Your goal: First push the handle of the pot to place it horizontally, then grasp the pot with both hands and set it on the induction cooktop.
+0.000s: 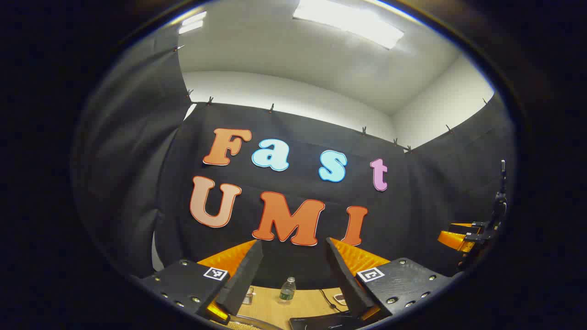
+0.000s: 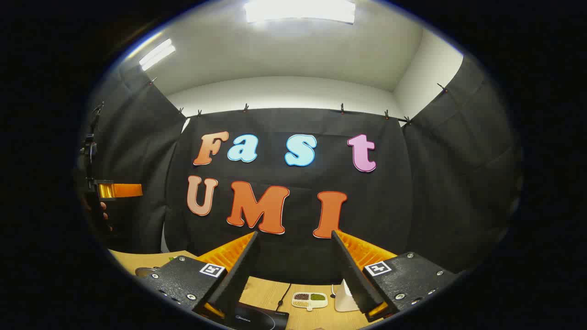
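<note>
left gripper (image 1: 293, 256) and right gripper (image 2: 293, 252) both raised above the light wooden table (image 1: 268, 305), jaws spread wide, gripping nothing. flat black induction cooktop (image 2: 254, 317) lying on that table just below the right gripper; pot's place impossible to tell. small clear plastic bottle (image 1: 287, 289) standing upright on the table beyond the cooktop.

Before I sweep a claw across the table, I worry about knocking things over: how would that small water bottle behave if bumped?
The bottle stands upright and is narrow for its height, so it would probably tip easily. Its round body suggests it would then roll on the wooden table. It looks like clear thin plastic, so likely light, though how full it is can't be told.
</note>
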The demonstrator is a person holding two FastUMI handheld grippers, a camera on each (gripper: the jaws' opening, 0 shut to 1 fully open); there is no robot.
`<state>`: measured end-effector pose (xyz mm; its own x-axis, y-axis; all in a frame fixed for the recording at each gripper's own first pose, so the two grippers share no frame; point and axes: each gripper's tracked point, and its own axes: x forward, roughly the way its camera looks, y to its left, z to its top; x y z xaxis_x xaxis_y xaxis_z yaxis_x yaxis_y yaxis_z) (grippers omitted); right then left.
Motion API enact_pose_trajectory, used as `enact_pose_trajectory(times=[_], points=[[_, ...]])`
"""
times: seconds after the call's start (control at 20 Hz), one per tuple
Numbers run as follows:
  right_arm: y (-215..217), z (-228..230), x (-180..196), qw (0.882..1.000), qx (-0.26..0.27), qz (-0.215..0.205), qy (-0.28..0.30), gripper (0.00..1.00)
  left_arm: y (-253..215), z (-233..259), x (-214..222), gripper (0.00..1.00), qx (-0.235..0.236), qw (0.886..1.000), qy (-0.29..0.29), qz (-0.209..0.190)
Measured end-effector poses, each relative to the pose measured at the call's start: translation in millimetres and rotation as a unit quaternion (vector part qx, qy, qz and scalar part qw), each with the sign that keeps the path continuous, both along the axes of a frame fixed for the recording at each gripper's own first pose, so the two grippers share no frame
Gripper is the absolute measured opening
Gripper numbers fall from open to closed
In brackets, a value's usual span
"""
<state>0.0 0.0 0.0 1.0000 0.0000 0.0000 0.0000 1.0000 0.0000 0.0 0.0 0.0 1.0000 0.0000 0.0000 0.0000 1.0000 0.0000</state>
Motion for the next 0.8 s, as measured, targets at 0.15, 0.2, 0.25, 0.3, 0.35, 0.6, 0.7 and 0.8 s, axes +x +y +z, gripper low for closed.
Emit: enact_pose_trajectory(times=[0.15, 0.2, 0.25, 0.3, 0.35, 0.6, 0.7, 0.8], points=[[-0.7, -3.2, -0.4, 1.0, -0.001, 0.0, 0.002, 0.95, 5.8, -2.7, 1.8, 0.87, 0.001, 1.0, 0.005, 0.013], [-0.6, -3.8, -0.3, 1.0, -0.001, 0.001, 0.003, 0.97, 6.7, -3.4, 1.8, 0.86, 0.004, 1.0, 0.004, 0.016], [-0.3, -5.1, -0.2, 1.0, 0.0, 0.001, 0.004, 0.95, 8.0, -3.6, 1.4, 0.86, 0.008, 1.0, 0.004, 0.019], [0.5, -5.5, 1.8, 1.0, 0.0, 0.001, 0.005, 0.95, 8.0, -2.9, -0.1, 0.86, 0.012, 1.0, 0.003, 0.021], [0.2, -6.9, 1.2, 1.0, 0.0, 0.002, 0.006, 0.95, 7.9, -0.9, -1.1, 0.86, 0.015, 1.0, 0.0, 0.023], [1.9, -4.5, 1.7, 1.0, 0.0, 0.004, 0.004, 0.95, 7.4, 6.5, -2.3, 0.85, 0.029, 0.999, -0.015, 0.028], [1.1, -2.4, -0.7, 1.0, 0.0, 0.002, 0.001, 0.95, 7.4, 4.2, -2.9, 0.85, 0.029, 0.999, -0.013, 0.03], [0.8, -3.1, -0.8, 1.0, -0.001, 0.002, 0.001, 0.95, 6.4, 1.5, -2.6, 0.86, 0.027, 0.999, -0.009, 0.028]])
